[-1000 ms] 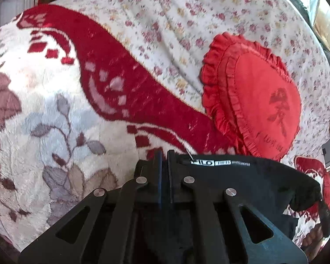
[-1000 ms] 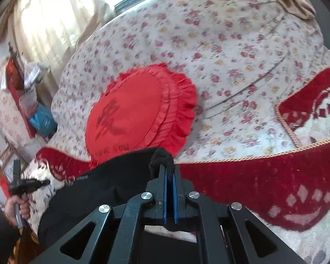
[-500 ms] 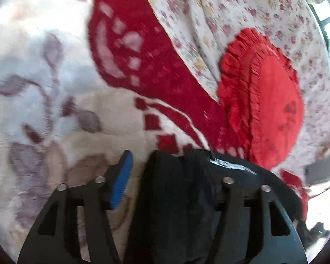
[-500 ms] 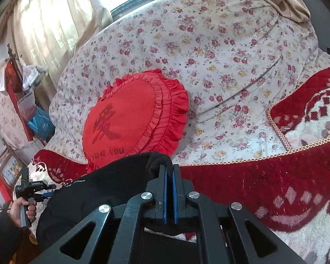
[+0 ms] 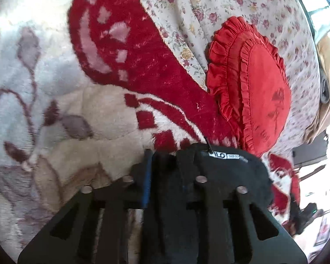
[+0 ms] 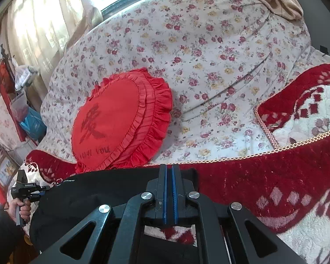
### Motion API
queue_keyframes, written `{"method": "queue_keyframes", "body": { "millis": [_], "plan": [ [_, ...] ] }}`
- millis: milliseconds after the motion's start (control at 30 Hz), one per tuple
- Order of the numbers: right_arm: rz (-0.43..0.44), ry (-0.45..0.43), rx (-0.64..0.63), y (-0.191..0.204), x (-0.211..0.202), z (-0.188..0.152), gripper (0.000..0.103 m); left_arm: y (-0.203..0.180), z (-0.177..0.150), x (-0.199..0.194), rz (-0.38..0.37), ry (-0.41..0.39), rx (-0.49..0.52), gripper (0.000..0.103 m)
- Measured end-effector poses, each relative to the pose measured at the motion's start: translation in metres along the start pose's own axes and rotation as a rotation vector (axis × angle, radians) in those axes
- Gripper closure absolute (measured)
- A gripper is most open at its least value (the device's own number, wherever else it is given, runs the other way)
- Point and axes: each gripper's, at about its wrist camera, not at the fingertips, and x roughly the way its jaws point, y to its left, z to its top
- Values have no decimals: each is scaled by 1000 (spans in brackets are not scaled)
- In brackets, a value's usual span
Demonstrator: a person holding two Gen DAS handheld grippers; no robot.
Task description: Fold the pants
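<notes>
Both my grippers pinch the black pants (image 6: 103, 189): the left gripper (image 5: 165, 171) has just closed its jaws on a thick fold, the right gripper (image 6: 169, 189) is clamped tight on the edge. They lie on the red-and-cream blanket (image 5: 129, 70), the red ruffled cushion (image 6: 121, 123) beyond.

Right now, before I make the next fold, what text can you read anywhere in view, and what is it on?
"I LOVE YOU": red cushion, along its lower edge, under a large dark character too blurred to read.
"MLO", roughly: white label on the black pants; the smaller print beside it is too small to read.
Small white print on the pants in the right wrist view: unreadable.
</notes>
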Motion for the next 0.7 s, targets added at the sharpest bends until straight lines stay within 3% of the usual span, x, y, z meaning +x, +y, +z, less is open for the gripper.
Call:
{"method": "queue_keyframes", "body": {
  "millis": [133, 167, 267, 300, 400, 500, 600, 700],
  "plan": [
    [47, -4, 51, -4, 2, 1, 99, -21, -8, -12, 74, -48, 135, 95],
    [83, -7, 96, -10, 5, 2, 95, -26, -9, -14, 91, -60, 163, 96],
    [148, -11, 210, -29, 13, 7, 61, -54, -12, -30, 149, -131, 272, 97],
    [167, -14, 259, -38, 17, 8, 58, -61, -13, -36, 161, -155, 293, 97],
    [213, 27, 409, -65, 35, 10, 57, -84, -13, -55, 186, -226, 349, 97],
    [260, 152, 485, -81, 62, 9, 57, -98, -15, -65, 192, -264, 370, 97],
    [254, 230, 423, -79, 83, 11, 57, -107, -15, -66, 208, -275, 382, 97],
    [177, 276, 314, -73, 99, 16, 57, -111, -14, -63, 234, -273, 387, 97]
  ]
}}
